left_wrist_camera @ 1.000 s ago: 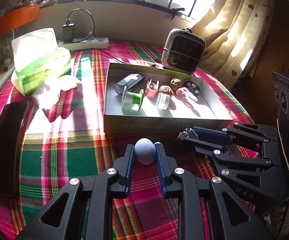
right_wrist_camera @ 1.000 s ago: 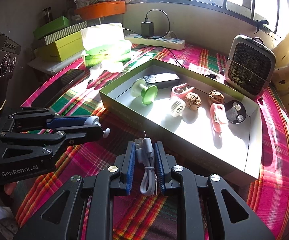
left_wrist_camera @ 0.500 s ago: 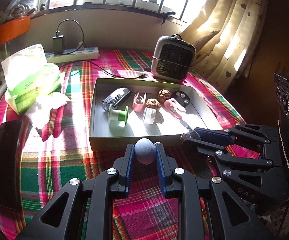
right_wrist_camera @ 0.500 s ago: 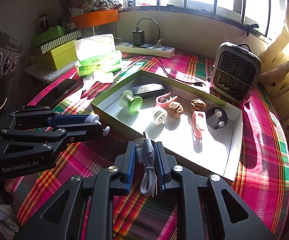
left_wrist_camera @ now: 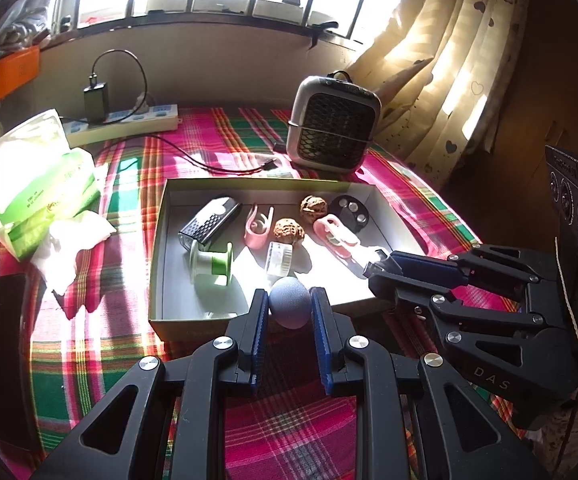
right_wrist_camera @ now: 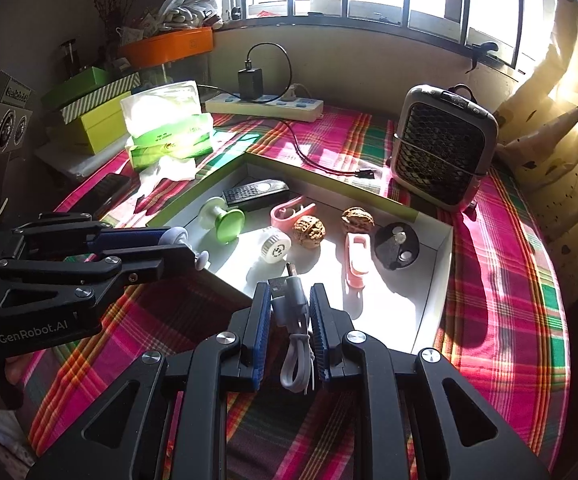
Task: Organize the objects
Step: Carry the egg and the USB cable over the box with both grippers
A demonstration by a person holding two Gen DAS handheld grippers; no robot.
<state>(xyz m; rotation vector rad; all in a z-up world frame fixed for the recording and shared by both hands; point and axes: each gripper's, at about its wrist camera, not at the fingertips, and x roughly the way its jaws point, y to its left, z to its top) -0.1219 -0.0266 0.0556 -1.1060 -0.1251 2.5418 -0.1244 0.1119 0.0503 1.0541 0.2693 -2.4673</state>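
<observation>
My left gripper (left_wrist_camera: 289, 300) is shut on a blue-grey ball (left_wrist_camera: 290, 309), which hangs over the near wall of a shallow green-rimmed box (left_wrist_camera: 157, 248). My right gripper (right_wrist_camera: 289, 300) is shut on a bundled grey USB cable (right_wrist_camera: 295, 320) above the box's near corner (right_wrist_camera: 445, 236). Each gripper also shows in the other's view: the right gripper (left_wrist_camera: 375, 264) at the right, the left gripper (right_wrist_camera: 193, 250) at the left. Inside the box lie a green spool (left_wrist_camera: 213, 264), a black grater-like piece (left_wrist_camera: 209, 224), two walnuts (right_wrist_camera: 309, 230), pink clips (right_wrist_camera: 355, 256), a white cap and a black disc.
A small grey heater (left_wrist_camera: 331, 120) stands behind the box. A green tissue pack (left_wrist_camera: 41, 184) and loose tissue lie to the left, with a power strip (left_wrist_camera: 125, 120) by the wall. A long black item (left_wrist_camera: 5, 356) lies at the table's left edge. Green boxes (right_wrist_camera: 93, 120) are stacked far left.
Both grippers have risen and moved forward side by side, from short of the box to over its near wall. The ball and the cable stayed gripped.
</observation>
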